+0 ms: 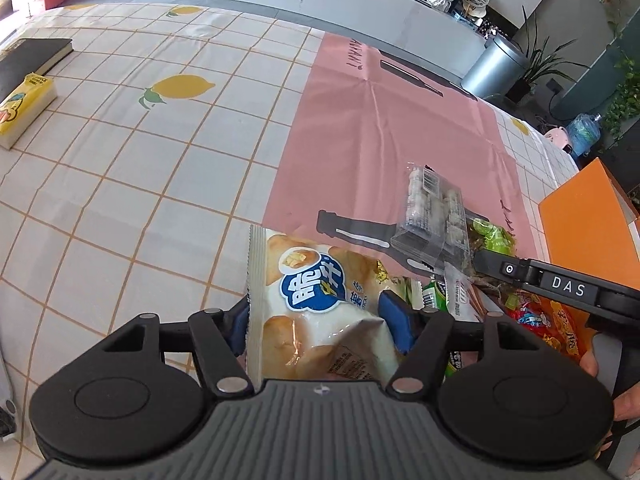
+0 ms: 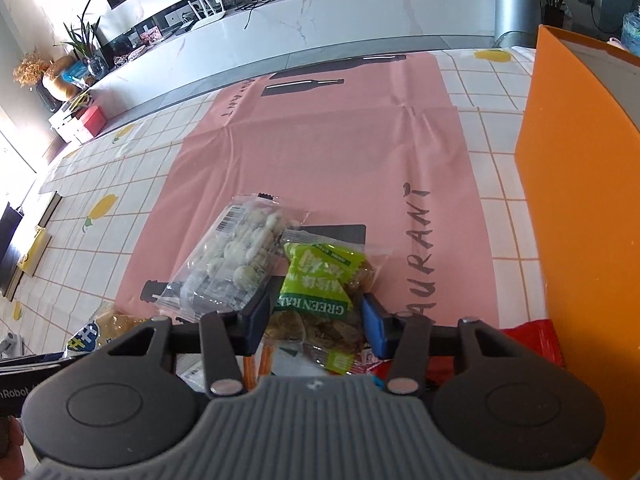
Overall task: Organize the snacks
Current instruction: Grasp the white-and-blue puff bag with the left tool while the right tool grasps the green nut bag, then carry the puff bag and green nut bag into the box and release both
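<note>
My left gripper (image 1: 318, 320) has a white cracker bag with a blue logo (image 1: 316, 312) between its blue pads, which press its sides. My right gripper (image 2: 316, 314) straddles a green raisin packet (image 2: 320, 280); its pads sit at the packet's sides. A clear pack of white candies (image 2: 236, 256) lies just left of it; it also shows in the left wrist view (image 1: 436, 216). More snack packets, red and orange (image 1: 548, 324), lie heaped under the right gripper's body (image 1: 560, 284). All rest on a pink mat (image 2: 320, 160).
An orange box (image 2: 580, 200) stands at the right of the mat, also in the left view (image 1: 592, 220). A yellow tissue pack (image 1: 24, 108) and a black book (image 1: 28, 60) lie far left on the lemon tablecloth (image 1: 140, 160).
</note>
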Action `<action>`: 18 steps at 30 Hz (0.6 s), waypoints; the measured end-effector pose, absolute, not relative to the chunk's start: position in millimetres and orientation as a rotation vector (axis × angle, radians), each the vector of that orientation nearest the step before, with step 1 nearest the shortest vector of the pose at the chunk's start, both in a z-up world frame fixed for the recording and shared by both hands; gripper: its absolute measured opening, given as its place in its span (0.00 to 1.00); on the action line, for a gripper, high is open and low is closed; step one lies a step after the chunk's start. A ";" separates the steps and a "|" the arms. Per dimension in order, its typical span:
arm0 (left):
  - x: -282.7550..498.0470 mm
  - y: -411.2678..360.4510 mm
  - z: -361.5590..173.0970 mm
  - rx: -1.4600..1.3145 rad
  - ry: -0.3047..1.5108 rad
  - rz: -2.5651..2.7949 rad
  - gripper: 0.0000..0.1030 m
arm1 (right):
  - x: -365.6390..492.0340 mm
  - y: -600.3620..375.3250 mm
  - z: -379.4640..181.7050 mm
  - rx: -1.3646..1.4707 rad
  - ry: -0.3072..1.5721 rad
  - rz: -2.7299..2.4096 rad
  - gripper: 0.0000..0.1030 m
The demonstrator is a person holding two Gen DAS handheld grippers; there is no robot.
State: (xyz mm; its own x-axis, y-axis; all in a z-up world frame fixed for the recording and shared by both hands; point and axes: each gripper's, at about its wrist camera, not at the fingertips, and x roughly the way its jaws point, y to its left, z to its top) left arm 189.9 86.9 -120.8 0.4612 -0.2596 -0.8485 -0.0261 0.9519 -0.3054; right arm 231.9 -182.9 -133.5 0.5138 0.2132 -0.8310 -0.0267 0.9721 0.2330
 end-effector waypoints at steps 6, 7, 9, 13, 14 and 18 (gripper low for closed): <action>185.3 82.0 -113.1 -0.278 1.063 -0.160 0.51 | 235.2 -180.5 -129.7 0.165 1.024 0.139 0.35; 184.2 81.4 -111.2 -0.271 1.059 -0.158 0.49 | 235.5 -180.2 -128.4 0.162 1.025 0.143 0.35; 182.4 81.3 -109.1 -0.272 1.058 -0.155 0.48 | 234.5 -179.5 -124.3 0.147 1.014 0.145 0.33; 178.0 83.0 -101.8 -0.274 1.046 -0.144 0.46 | 227.9 -176.9 -110.8 0.103 0.978 0.143 0.33; 176.6 83.0 -98.5 -0.275 1.038 -0.146 0.46 | 226.0 -176.6 -107.5 0.095 0.971 0.141 0.33; 170.6 80.3 -84.6 -0.254 1.014 -0.133 0.42 | 217.2 -179.5 -94.0 0.090 0.951 0.142 0.33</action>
State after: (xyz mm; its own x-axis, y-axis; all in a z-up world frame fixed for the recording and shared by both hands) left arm 170.6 80.3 -84.6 0.5237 -0.2276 -0.8209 -0.0074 0.9624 -0.2715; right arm 217.2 -179.5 -94.0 0.5722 0.1606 -0.8042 -0.0815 0.9869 0.1391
